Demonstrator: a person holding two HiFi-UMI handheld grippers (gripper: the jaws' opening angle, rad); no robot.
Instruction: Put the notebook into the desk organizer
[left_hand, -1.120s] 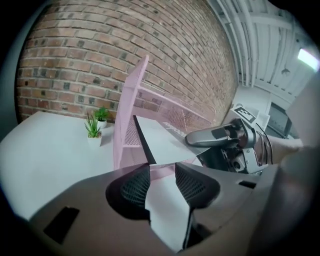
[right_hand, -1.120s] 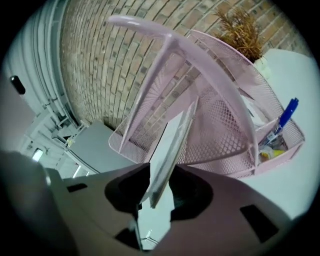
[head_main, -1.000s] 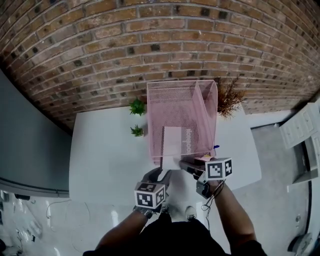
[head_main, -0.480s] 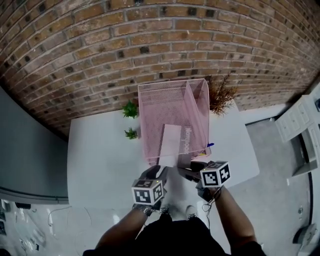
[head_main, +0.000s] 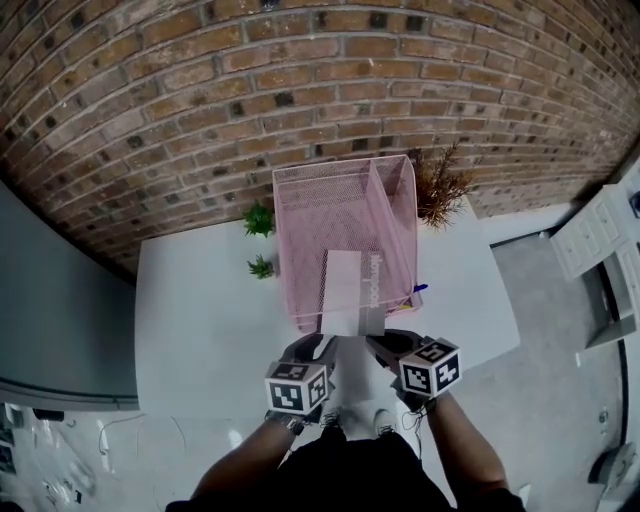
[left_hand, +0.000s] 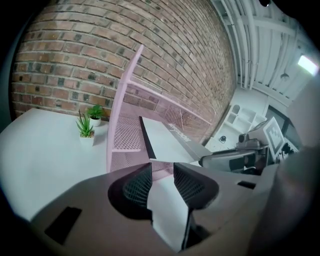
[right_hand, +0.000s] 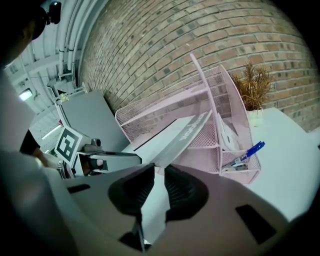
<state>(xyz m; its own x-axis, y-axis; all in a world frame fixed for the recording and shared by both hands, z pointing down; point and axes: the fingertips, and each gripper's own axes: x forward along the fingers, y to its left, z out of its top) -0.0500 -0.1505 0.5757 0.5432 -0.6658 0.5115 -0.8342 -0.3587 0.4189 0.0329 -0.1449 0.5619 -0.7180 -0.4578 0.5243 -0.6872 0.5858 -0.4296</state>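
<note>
Notebook (head_main: 345, 285) sits partway in the pink mesh organizer (head_main: 300, 215). It is tilted in the wide left bay, with its far end down inside and its near end poking out over the front rim toward me. Its grey lettered spine runs just beside the mesh divider (head_main: 385, 200), on my right. Left gripper (left_hand: 162, 167): jaws stand well apart, with the notebook's near edge right at their tips. I can't make out any pad pressing on it. Right gripper (right_hand: 159, 170): jaws are closing and the gap is narrow. The notebook's near spine corner comes down right to their tips, and I can't tell whether it is gripped. Both grippers hang at the near edge of the white table (head_main: 200, 320), side by side, one at each near corner of the notebook. Around it: two small green potted plants (head_main: 258, 217) (head_main: 262, 266) stand just left of the organizer, apart from the notebook. A dried brown plant (head_main: 437, 190) stands at the organizer's far right corner. A blue pen (right_hand: 247, 152) lies in the low front pocket right of the divider, with some pale items I can't identify. The brick wall (head_main: 300, 80) is close behind the table.
</note>
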